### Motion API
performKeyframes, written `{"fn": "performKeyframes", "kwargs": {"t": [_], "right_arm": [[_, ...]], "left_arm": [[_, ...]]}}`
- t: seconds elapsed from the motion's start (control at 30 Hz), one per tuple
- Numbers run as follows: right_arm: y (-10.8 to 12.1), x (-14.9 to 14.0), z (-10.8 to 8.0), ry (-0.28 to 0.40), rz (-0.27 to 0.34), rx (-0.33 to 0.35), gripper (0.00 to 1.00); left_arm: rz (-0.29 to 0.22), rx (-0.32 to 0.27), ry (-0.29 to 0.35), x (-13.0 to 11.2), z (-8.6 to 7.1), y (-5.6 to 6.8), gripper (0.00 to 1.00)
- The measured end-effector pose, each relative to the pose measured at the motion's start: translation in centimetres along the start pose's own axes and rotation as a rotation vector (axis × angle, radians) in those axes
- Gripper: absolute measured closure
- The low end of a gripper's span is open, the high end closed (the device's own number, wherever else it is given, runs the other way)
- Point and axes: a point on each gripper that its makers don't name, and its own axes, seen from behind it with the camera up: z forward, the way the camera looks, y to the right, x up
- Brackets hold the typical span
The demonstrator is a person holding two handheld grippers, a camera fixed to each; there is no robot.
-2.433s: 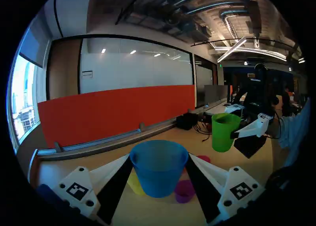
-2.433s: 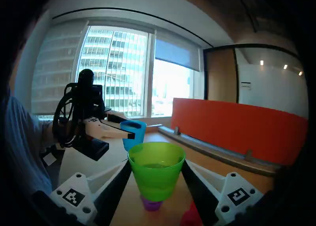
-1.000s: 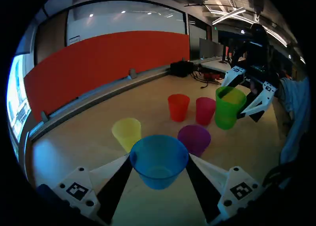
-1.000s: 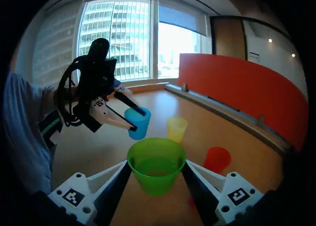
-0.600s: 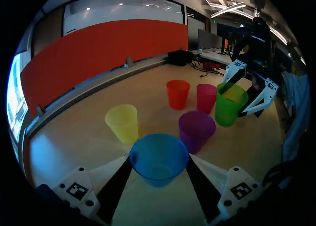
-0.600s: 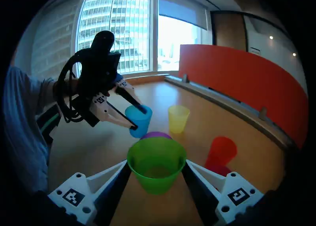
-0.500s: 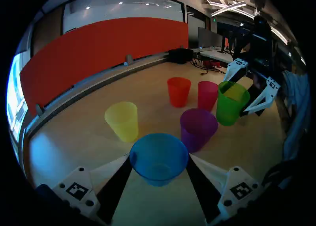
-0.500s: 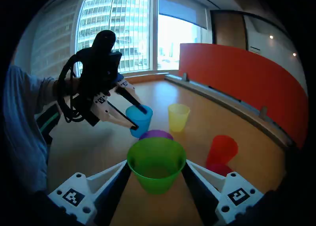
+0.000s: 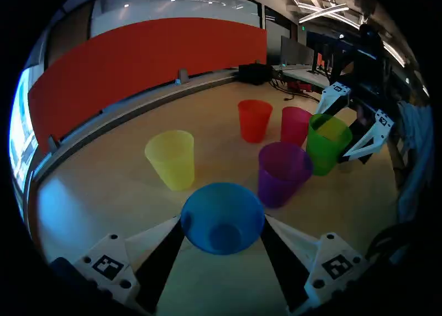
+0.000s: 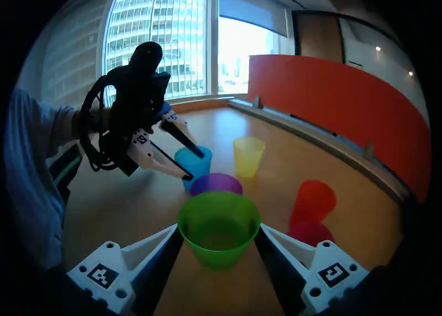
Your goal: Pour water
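The left gripper [image 9: 222, 223] pinched a blue cup [image 9: 222, 240] between both fingers over the wooden table [image 9: 99, 200]. The right gripper [image 10: 219, 227] likewise clasped a green cup [image 10: 219, 252], upright. Beyond them a purple cup [image 9: 280, 175], a yellow cup [image 9: 171, 160], an orange cup [image 9: 254, 120] and a pink cup [image 9: 294, 126] stood on the table.

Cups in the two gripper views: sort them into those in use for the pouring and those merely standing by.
In use:
- blue cup, held in the left gripper
- green cup, some liquid inside, held in the right gripper

Standing by, untouched on the table:
- yellow cup
- purple cup
- orange cup
- pink cup
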Motion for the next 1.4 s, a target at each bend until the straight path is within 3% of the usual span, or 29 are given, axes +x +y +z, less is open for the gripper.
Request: {"fn": "performKeyframes", "kwargs": {"t": [0.27,0.6,1.07,1.4], "right_arm": [[-0.1,-0.6,0.7,-0.007,0.005,-0.002,0.11],[-0.4,-2.1,1.2,-0.025,0.007,-0.003,0.11],[-1.0,-3.4,1.5,-0.036,0.024,-0.007,0.11],[-0.9,-3.8,1.2,-0.036,0.034,-0.017,0.07]], "left_arm": [[0.016,0.018,-0.02,-0.9,-0.2,-0.3,0.05],[0.008,0.022,-0.029,-1.6,-1.1,0.1,0.04],[-0.016,0.041,0.004,-1.6,-2.9,0.2,0.04],[-0.026,0.032,0.019,-1.6,-3.6,1.1,0.04]]}}
